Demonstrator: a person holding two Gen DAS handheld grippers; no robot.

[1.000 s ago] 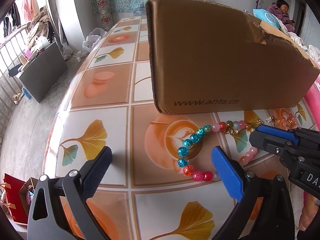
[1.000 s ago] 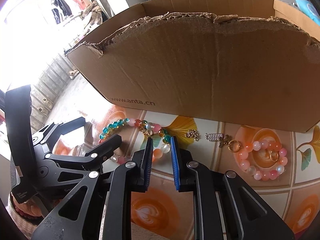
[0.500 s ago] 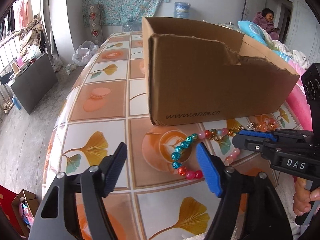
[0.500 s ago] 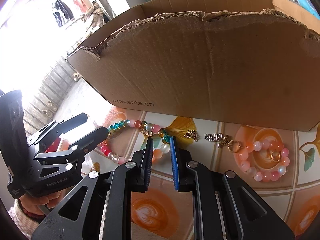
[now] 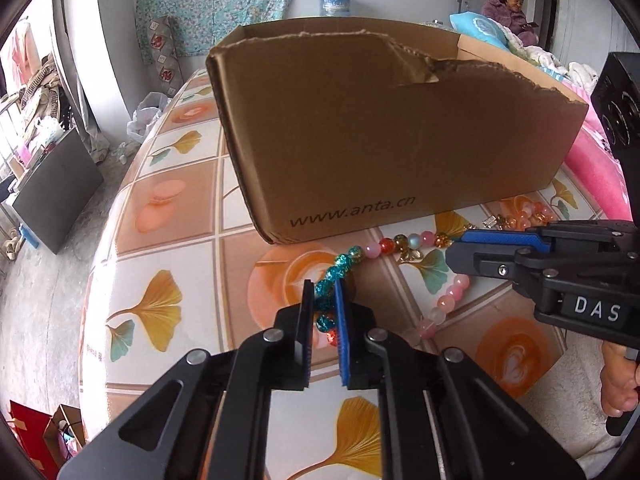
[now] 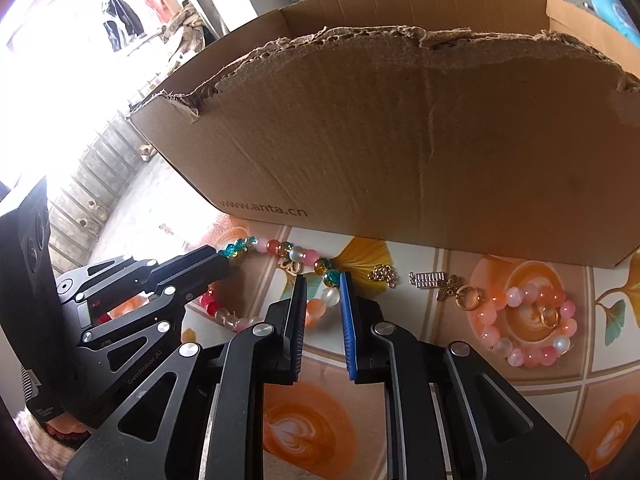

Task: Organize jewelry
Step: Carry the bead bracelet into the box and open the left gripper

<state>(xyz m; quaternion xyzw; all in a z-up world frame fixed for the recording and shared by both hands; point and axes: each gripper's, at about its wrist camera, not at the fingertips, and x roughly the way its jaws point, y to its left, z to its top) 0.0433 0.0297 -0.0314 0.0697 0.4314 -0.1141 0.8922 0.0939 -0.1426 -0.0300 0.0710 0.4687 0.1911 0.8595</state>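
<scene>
Where the left wrist view looks down its own fingers, the left gripper [image 5: 323, 312] is clenched on the teal stretch of a multicoloured glass-bead bracelet [image 5: 384, 246], which lies on a glossy tiled tabletop printed with orange latte-art circles and yellow ginkgo leaves [image 5: 160, 208]. The bracelet's pink and amber beads curve off to the right, under the blue-padded tip of the right gripper [image 5: 460, 250], which comes in low from the right edge. Just behind the beads stands a torn brown cardboard box printed "www.anta.cn" [image 5: 380, 128], its top edge ragged. Past the table is a bare grey concrete floor [image 5: 36, 280], a dark flat panel leaning on the left [image 5: 56, 192], a floral teal curtain on the far wall [image 5: 220, 0], and a person in a purple jacket seated at the far right [image 5: 508, 4]. In the right wrist view, the right gripper [image 6: 323, 296] grasps the same bracelet's white and orange beads between nearly closed pads, while the left gripper [image 6: 222, 266] reaches in from the left onto the teal beads. To the right on the tabletop lie a small gold chain piece [image 6: 384, 274], a silver bar clasp with a bronze butterfly charm [image 6: 436, 282], a gold ring [image 6: 468, 298], and a separate pink and peach bead bracelet [image 6: 528, 324] encircling another gold ring [image 6: 549, 316]. Bright window light washes out the upper left.
</scene>
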